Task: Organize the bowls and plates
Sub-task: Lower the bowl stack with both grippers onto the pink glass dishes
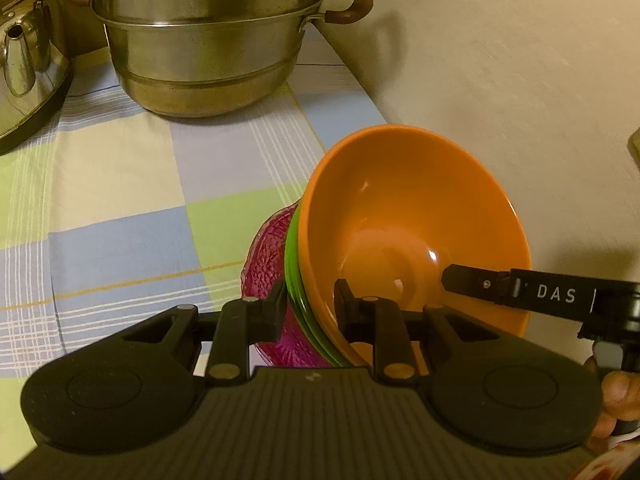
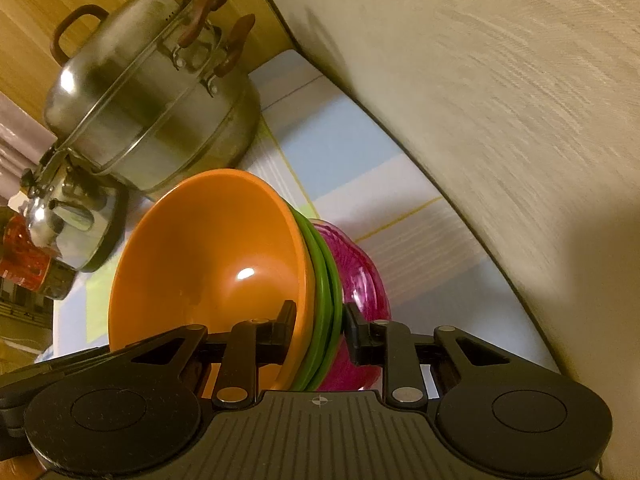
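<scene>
Both grippers clamp one tilted stack of dishes above the checked cloth (image 1: 120, 184); the left gripper (image 1: 310, 306) pinches the orange bowl (image 1: 412, 208), green plates (image 1: 294, 276) and pink glass dish (image 1: 266, 264) together; the right gripper (image 2: 318, 314) grips the same stack's rim opposite; a steel steamer pot (image 1: 200, 40) and kettle (image 1: 24, 60) stand beyond.

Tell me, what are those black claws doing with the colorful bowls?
A person holds two grippers, and both are clamped on one nested stack. The left gripper and the right gripper each pinch the rims of the orange bowl, the green dishes and the pink glass dish together. The stack is tipped on its side above the checked tablecloth, near a steel steamer pot and a kettle.
</scene>
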Motion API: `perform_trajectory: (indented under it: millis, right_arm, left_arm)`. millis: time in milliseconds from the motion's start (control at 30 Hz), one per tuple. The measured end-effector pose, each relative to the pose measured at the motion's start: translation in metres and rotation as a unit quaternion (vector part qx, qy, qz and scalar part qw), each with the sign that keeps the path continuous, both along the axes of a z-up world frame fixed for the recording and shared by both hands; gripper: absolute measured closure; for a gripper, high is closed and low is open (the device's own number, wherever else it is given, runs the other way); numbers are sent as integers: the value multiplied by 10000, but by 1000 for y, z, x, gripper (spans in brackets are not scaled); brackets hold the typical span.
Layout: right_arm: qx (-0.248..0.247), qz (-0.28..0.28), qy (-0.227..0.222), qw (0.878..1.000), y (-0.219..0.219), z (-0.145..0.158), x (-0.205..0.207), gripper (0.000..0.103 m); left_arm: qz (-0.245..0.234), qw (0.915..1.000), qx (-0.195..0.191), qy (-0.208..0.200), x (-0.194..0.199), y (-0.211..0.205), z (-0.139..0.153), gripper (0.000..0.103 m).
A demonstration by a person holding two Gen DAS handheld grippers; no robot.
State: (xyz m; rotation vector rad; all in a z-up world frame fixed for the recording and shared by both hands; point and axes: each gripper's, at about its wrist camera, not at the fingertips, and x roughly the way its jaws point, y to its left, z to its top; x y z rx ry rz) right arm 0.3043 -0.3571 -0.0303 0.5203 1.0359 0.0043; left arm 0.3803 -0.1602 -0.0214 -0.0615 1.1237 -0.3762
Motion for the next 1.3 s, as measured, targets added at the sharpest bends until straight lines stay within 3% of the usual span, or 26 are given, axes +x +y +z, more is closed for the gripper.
perform_trajectory:
  millis: [800, 1300]
  right_arm:
    - [24, 68, 187, 9998, 2, -23, 16, 78]
    - [21, 180, 277, 9995, 3, -25, 20, 79]
  left_arm:
    - [44, 10000, 41, 71, 6, 2, -21, 81]
    - [110, 9999, 9, 89, 7, 2, -19, 79]
